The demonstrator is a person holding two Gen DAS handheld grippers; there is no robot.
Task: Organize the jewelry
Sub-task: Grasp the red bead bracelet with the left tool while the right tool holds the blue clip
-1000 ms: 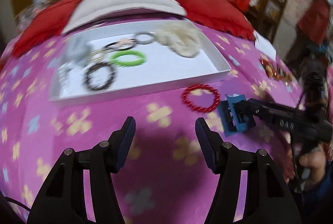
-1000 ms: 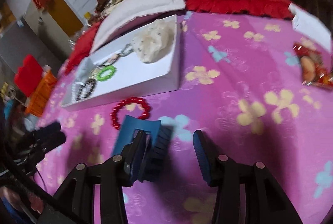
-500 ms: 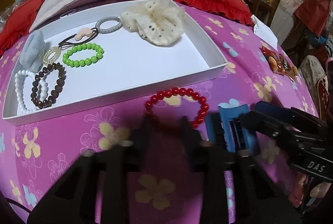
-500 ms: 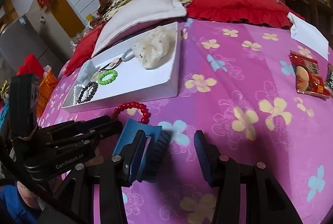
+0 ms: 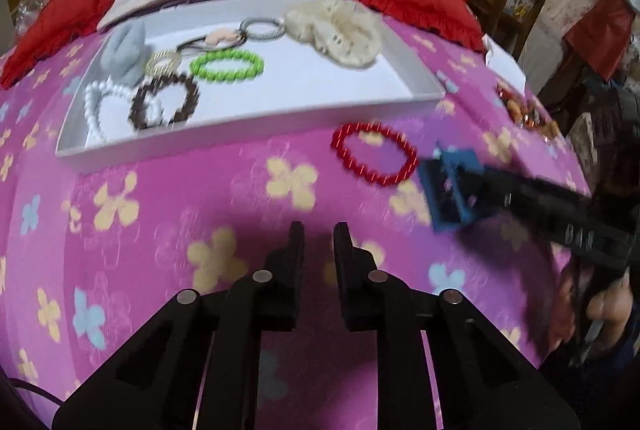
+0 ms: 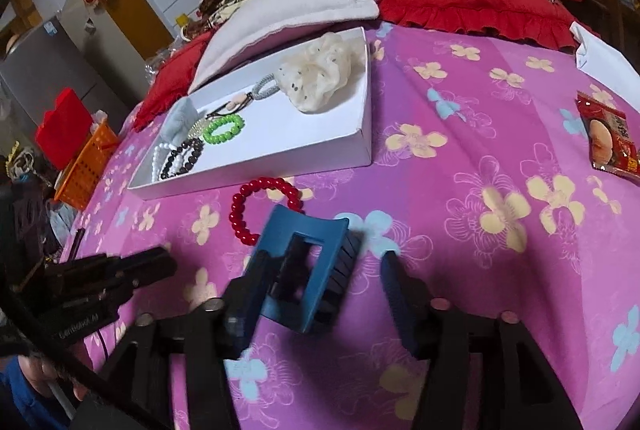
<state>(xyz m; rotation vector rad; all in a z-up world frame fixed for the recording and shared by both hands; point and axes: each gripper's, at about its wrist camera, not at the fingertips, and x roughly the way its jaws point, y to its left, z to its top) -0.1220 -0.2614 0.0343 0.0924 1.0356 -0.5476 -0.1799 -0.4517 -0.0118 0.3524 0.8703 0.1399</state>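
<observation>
On my far left sits the white tray (image 5: 248, 140), holding a white bead bracelet (image 5: 96, 102), a dark brown one (image 5: 166, 106), a green one (image 5: 227, 65) and a cream scrunchie (image 5: 334, 32). Below it, over the pink flowered cover (image 5: 168, 198), my left gripper (image 5: 318, 234) has its jaws nearly together and easing apart with nothing between them — just bare cloth underneath. Further right the red bead bracelet (image 5: 374, 154) lies on the cover just in front of the tray's near wall, outside it. Right beside it is the blue hair claw (image 6: 304, 270), leaning against the left finger of my right gripper (image 6: 324, 270); those jaws are opening, the clip stands between them, and the right finger is clear of it — no squeeze. A snack packet (image 6: 610, 138) lies far right.
</observation>
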